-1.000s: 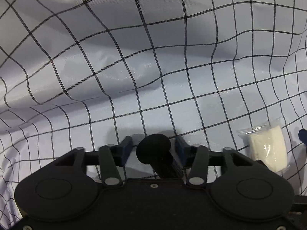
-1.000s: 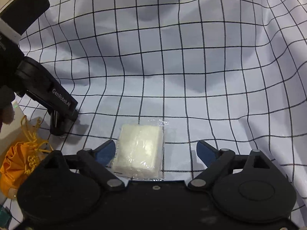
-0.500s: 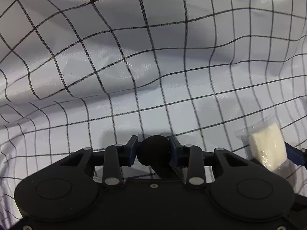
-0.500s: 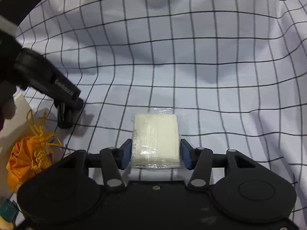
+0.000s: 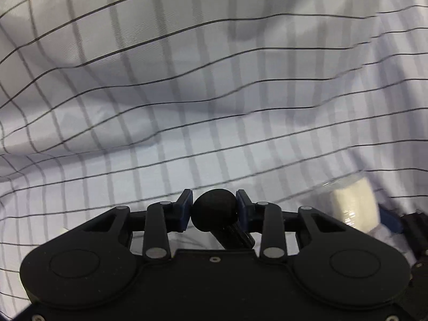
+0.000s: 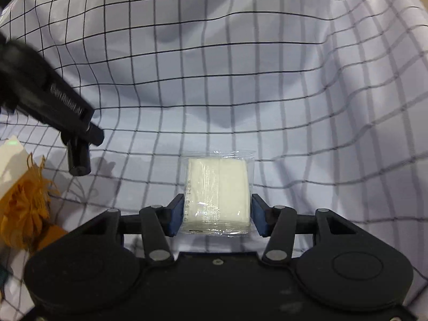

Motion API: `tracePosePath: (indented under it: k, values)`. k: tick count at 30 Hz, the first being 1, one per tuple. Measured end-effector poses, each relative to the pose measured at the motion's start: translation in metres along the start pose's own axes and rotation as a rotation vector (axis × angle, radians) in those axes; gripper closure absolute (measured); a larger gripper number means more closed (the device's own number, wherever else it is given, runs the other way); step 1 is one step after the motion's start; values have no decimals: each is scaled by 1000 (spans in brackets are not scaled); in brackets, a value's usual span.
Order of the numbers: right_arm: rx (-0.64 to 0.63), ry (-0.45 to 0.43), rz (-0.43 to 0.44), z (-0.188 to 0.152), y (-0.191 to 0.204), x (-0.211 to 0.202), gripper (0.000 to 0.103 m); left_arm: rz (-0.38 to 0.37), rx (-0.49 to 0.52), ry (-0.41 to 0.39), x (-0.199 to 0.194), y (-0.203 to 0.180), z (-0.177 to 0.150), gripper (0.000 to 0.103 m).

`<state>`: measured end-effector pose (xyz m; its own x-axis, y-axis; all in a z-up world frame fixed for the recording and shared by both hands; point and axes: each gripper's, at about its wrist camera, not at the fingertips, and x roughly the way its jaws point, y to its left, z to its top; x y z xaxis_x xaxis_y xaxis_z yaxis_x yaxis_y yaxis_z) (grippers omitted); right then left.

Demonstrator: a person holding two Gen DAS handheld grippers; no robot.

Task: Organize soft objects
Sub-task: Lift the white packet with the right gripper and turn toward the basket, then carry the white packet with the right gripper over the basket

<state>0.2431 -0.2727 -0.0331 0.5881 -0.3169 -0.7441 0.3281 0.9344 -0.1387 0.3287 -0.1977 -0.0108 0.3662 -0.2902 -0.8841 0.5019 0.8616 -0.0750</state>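
Observation:
My left gripper (image 5: 214,200) is shut on a black object with a round foam head (image 5: 214,211); its dark handle runs back under the fingers. In the right wrist view this gripper (image 6: 80,136) comes in from the left, with the handle's end (image 6: 79,160) hanging below it. My right gripper (image 6: 217,206) is shut on a white soft pad in clear wrap (image 6: 218,192), with a blue pad pressing on each side. Both are held above the checked cloth (image 6: 240,93). The wrapped pad (image 5: 353,203) also shows, blurred, at the right of the left wrist view.
The rumpled white cloth with a black grid (image 5: 187,93) fills both views. An orange drawstring pouch (image 6: 24,208) lies at the left edge beside a white card (image 6: 10,157).
The left jaws closed on the black round head and the right jaws closed on the white wrapped pad. Both grippers then rose from the cloth with their things.

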Motion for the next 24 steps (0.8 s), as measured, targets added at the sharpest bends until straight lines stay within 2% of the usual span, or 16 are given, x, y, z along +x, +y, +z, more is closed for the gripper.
tracePosePath:
  k: [6,13,18,24]
  values:
    - [-8,27,-45,-28,-20,-25,52,-107,36,-10,-7,-44,-11,68]
    - [16,51,-52,-63,-44,-57,52,-210,61,22,-16,-83,-38,68]
    - [17,54,-50,-88,-46,-84,52,-248,73,42,-34,-96,-68,68]
    - [22,39,-24,-122,-39,-129,52,-260,43,27,-72,-92,-112,68]
